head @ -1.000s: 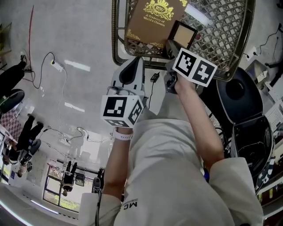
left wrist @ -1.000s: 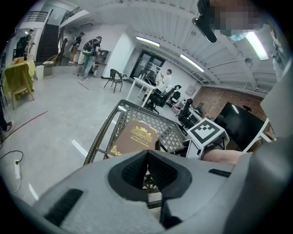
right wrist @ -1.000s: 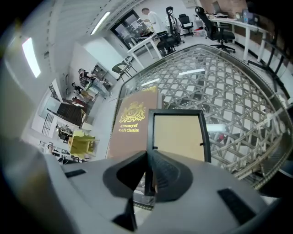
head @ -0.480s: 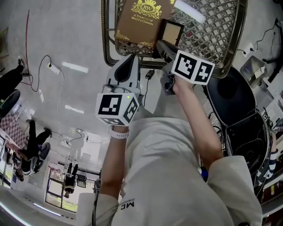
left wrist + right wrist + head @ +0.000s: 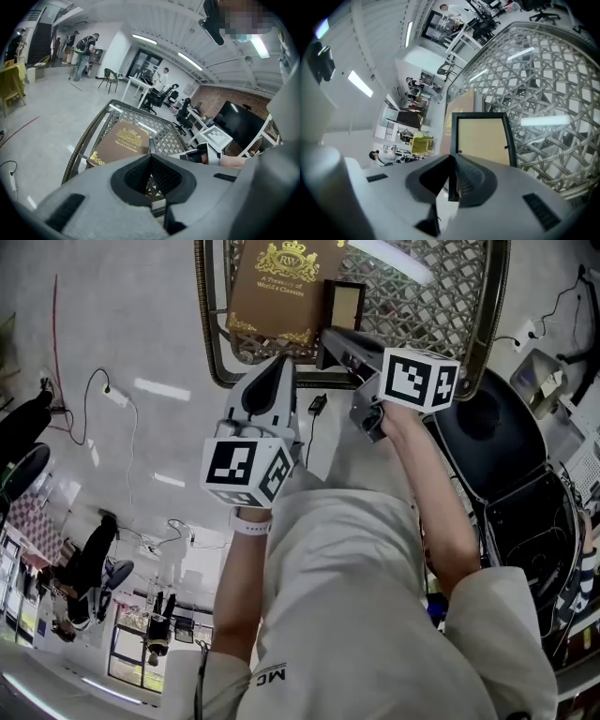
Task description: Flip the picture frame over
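The small black picture frame (image 5: 344,304) with a tan panel is held tilted up above the lattice glass table (image 5: 441,296). My right gripper (image 5: 327,337) is shut on its near edge. In the right gripper view the frame (image 5: 483,139) rises straight ahead of the jaws, which pinch its black border, and the right gripper (image 5: 453,180) stays closed on it. My left gripper (image 5: 281,368) hovers at the table's near rim, shut and empty, left of the frame. In the left gripper view the frame (image 5: 152,144) shows edge-on just beyond the left gripper (image 5: 151,158).
A brown book with gold print (image 5: 281,282) lies flat on the table just left of the frame. The table's metal rim (image 5: 208,324) curves round the left. A black round seat (image 5: 497,437) stands at the right. Cables (image 5: 122,395) trail over the floor.
The right gripper has turned and the frame now stands steeper, showing narrower in the head view. The left gripper has drifted a little to the left, still shut.
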Demonstrator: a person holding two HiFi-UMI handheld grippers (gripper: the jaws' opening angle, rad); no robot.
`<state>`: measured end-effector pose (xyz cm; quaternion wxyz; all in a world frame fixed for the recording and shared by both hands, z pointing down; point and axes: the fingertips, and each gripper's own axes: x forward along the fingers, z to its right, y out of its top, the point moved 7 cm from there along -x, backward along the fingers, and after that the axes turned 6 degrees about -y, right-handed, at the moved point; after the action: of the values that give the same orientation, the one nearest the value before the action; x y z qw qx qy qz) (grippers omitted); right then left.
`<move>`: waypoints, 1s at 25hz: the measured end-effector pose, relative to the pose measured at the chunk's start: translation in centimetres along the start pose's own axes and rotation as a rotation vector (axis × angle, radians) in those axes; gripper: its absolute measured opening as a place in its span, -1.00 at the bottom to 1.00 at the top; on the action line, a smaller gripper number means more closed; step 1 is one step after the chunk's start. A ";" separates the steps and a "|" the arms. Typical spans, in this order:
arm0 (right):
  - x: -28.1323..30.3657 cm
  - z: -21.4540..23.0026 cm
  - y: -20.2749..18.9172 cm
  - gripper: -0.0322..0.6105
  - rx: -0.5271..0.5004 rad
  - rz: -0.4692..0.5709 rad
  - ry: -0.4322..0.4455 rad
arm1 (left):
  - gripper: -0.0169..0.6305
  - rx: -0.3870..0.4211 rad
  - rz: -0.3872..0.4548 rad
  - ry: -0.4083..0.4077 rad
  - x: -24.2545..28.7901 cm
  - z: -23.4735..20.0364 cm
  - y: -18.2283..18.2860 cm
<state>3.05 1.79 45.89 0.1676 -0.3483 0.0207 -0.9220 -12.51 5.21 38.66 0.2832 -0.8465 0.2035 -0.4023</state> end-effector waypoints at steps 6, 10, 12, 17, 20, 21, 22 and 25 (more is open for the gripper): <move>-0.5 0.4 0.7 -0.73 -0.012 -0.051 0.119 | -0.87 0.011 -0.005 -0.013 1.0 0.9 0.4; -0.6 0.8 1.0 -0.73 0.000 -0.073 0.202 | -0.87 0.019 -0.014 -0.012 1.4 1.2 0.5; -0.6 1.0 1.3 -0.73 0.019 -0.076 0.255 | -0.87 0.019 -0.018 -0.012 1.6 1.3 0.5; -0.5 1.5 1.9 -0.73 0.080 -0.068 0.385 | -0.87 0.015 -0.029 -0.013 2.0 1.5 0.5; -0.5 1.9 2.2 -0.73 0.105 -0.063 0.453 | -0.87 0.023 -0.036 -0.020 2.3 1.7 0.5; -0.4 2.0 2.3 -0.73 0.108 -0.062 0.472 | -0.87 0.027 -0.038 -0.022 2.4 1.7 0.5; -0.4 2.1 2.4 -0.73 0.109 -0.061 0.489 | -0.87 0.030 -0.039 -0.024 2.5 1.7 0.5; -0.6 2.4 2.5 -0.73 0.117 -0.052 0.534 | -0.87 0.025 -0.040 -0.024 2.7 1.9 0.3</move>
<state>5.75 -0.18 46.95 0.1522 -0.0828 0.0021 -0.9849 -9.42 4.03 38.95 0.2879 -0.8517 0.1781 -0.4000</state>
